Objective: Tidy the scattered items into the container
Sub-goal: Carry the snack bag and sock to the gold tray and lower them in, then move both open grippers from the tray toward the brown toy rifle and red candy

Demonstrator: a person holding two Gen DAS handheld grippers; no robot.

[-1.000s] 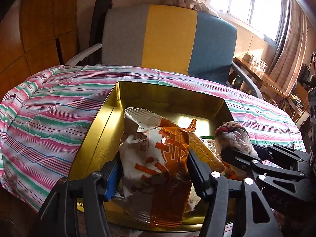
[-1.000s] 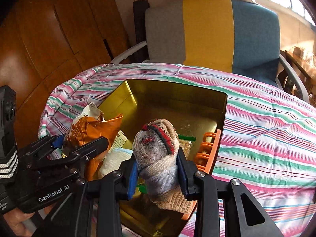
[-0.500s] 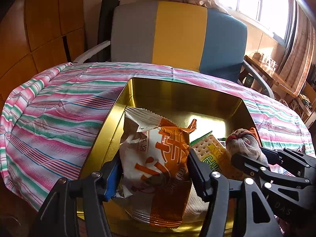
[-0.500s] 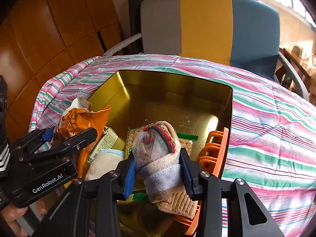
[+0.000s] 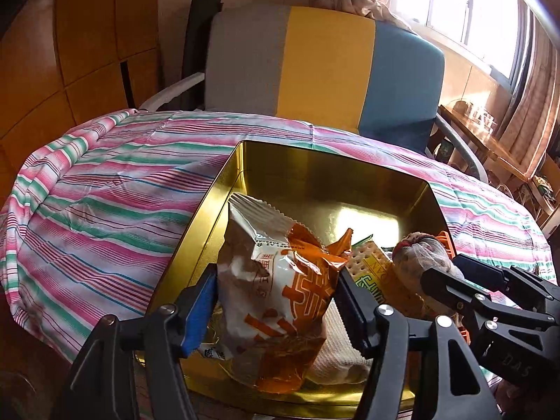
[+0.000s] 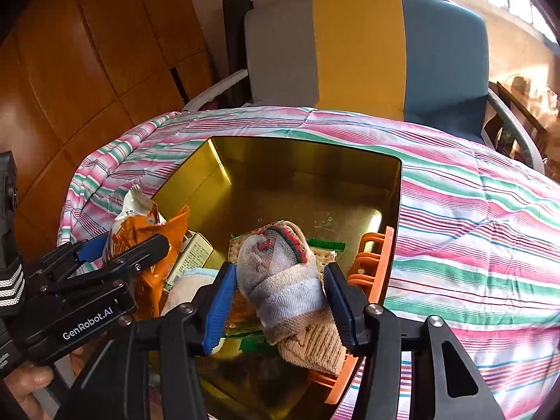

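A gold tin [image 5: 315,154] sits on the striped tablecloth [image 5: 105,192]. My left gripper [image 5: 275,269] holds an orange and white snack bag [image 5: 276,297] upright over the tin's near left corner. Its jaws are opening, but both pads still touch the bag. In the right wrist view the right gripper [image 6: 279,267] straddles a rolled sock bundle [image 6: 280,280]. Those jaws are opening too, with a small gap on each side of the bundle. The bundle rests on an orange plastic rack [image 6: 371,262] inside the tin [image 6: 315,143].
In the tin lie a cracker pack [image 5: 367,266], a small box [image 6: 192,255] and a white cloth [image 5: 336,353]. A grey, yellow and blue chair [image 5: 322,70] stands behind the table. A person's hand [image 6: 28,381] holds the left gripper.
The right jaws have spread away from the sock bundle, which now lies on the rack. The left jaws have widened a little around the snack bag.
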